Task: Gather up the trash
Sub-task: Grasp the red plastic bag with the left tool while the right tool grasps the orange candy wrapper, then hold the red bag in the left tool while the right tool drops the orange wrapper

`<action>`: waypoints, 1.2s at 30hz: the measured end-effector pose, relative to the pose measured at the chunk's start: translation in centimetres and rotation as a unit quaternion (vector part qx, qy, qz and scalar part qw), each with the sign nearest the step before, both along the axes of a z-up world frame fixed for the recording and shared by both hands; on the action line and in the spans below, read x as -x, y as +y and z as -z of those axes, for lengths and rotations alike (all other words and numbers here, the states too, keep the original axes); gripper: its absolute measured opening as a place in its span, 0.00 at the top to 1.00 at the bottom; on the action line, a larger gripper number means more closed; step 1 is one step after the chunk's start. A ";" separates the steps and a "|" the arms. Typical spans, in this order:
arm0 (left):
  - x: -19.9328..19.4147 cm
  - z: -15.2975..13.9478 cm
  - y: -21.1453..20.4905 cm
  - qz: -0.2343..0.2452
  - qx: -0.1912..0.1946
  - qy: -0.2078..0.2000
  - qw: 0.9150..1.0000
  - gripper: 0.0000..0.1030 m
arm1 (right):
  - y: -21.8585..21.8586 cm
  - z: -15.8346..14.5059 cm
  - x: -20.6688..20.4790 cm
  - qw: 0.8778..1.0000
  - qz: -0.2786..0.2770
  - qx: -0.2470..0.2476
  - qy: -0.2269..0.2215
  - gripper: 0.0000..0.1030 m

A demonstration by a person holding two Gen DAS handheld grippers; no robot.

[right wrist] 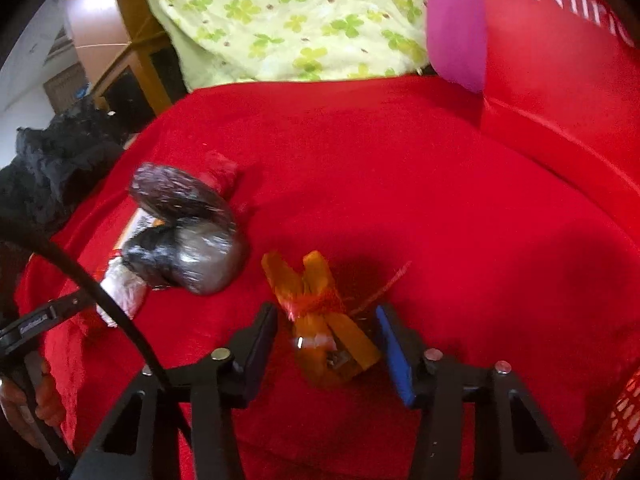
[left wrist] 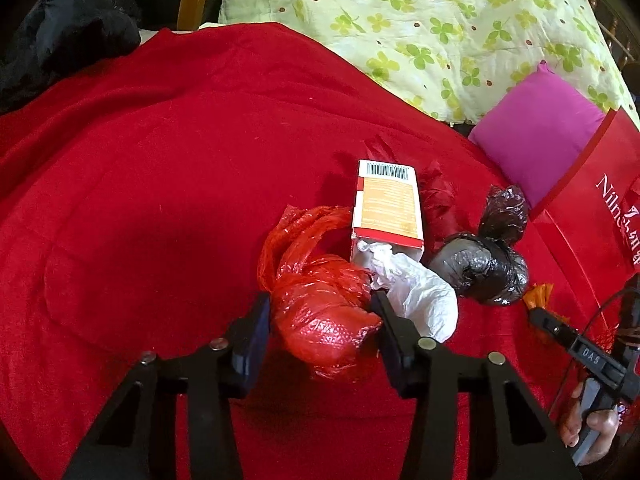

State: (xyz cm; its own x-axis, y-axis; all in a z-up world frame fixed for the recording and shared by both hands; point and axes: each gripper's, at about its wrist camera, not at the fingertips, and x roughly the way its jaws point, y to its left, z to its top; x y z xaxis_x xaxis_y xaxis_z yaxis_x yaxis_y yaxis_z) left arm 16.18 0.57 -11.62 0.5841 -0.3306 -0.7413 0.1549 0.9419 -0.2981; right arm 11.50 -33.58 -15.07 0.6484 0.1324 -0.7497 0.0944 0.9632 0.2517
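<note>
On the red blanket [left wrist: 160, 184], my left gripper [left wrist: 320, 308] is open with its fingers on either side of a knotted red plastic bag [left wrist: 320, 312]. Behind it lie an orange and white carton [left wrist: 386, 204] stuffed with white paper [left wrist: 416, 296] and a tied black plastic bag [left wrist: 484, 268], also in the right wrist view [right wrist: 192, 240]. My right gripper [right wrist: 326, 320] is open around an orange tied bag [right wrist: 324, 328]; the fingers do not press it. The right gripper also shows in the left wrist view [left wrist: 536, 312].
A red shopping bag [left wrist: 592, 208] with white lettering stands at the right, also in the right wrist view [right wrist: 560, 80]. A magenta pillow [left wrist: 536, 136] and a clover-print quilt [left wrist: 420, 20] lie behind. A black garment [left wrist: 68, 32] sits far left.
</note>
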 end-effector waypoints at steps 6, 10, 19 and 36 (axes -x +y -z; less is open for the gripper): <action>1.2 -1.0 -0.3 -0.002 -0.013 -0.016 1.000 0.56 | 0.0 -0.5 0.7 1.000 0.008 -0.020 -0.010 0.67; 3.1 -2.8 0.0 -0.013 -0.028 -0.039 0.999 0.56 | 0.4 -1.3 2.0 0.999 0.008 -0.024 -0.021 0.68; 8.2 -6.8 -0.8 -0.019 -0.054 -0.092 0.994 0.56 | 2.9 -4.5 7.1 0.997 -0.016 -0.051 -0.050 0.68; 16.7 -11.5 -4.7 0.012 -0.101 -0.141 0.985 0.56 | 6.2 -11.1 16.5 0.991 -0.049 -0.055 -0.112 0.68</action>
State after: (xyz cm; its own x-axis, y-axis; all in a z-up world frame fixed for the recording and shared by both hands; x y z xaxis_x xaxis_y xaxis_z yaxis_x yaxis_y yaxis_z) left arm -0.54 -4.11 -0.11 0.7694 -0.2095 -0.6034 0.2283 0.9725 -0.0466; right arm -4.96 -27.40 -4.02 0.7769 0.2758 -0.5660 -0.0684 0.9306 0.3596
